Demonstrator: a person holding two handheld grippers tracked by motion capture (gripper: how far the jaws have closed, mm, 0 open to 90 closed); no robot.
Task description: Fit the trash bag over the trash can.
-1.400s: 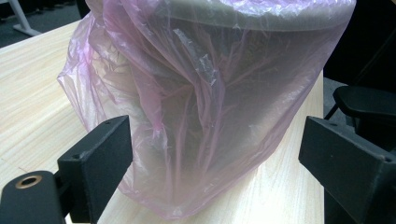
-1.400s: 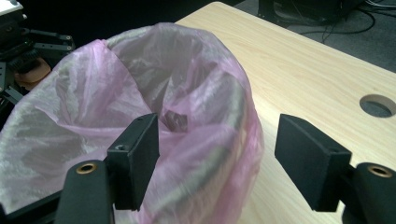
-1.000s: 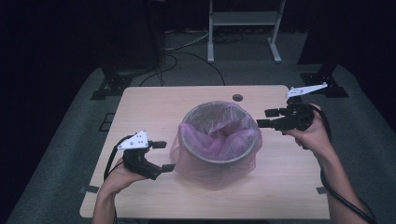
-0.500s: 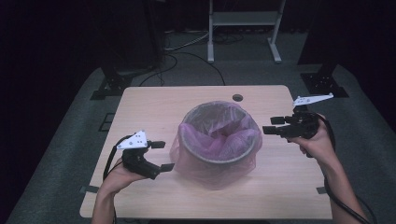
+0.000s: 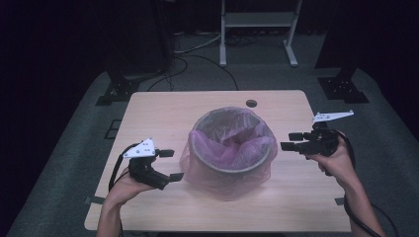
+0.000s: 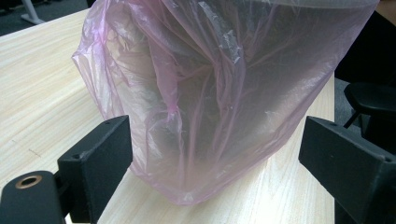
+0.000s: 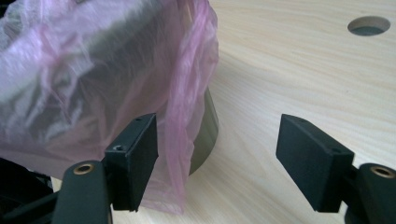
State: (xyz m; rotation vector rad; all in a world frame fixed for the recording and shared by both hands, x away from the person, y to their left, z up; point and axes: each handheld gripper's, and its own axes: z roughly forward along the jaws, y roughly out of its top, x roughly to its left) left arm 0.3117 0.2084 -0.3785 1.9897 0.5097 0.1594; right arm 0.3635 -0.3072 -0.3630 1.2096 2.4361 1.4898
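The left gripper [image 5: 167, 164] is held level with jaws spread wide, empty, just beside the pink bin liner [image 5: 217, 173] draped over the grey waste bin [image 5: 231, 160] at the middle of the wooden table [image 5: 163, 106]. The right gripper [image 5: 292, 140] is likewise held open and empty, level, near the bin's other side. A round cable hole [image 5: 251, 103] is seen behind the bin.

Table [image 5: 163, 113] lit from overhead, room around it pretty much black. High view soft, grainy. Gripper views sharper, mild glare on pink bag [image 6: 224, 93], near jaws blurry.
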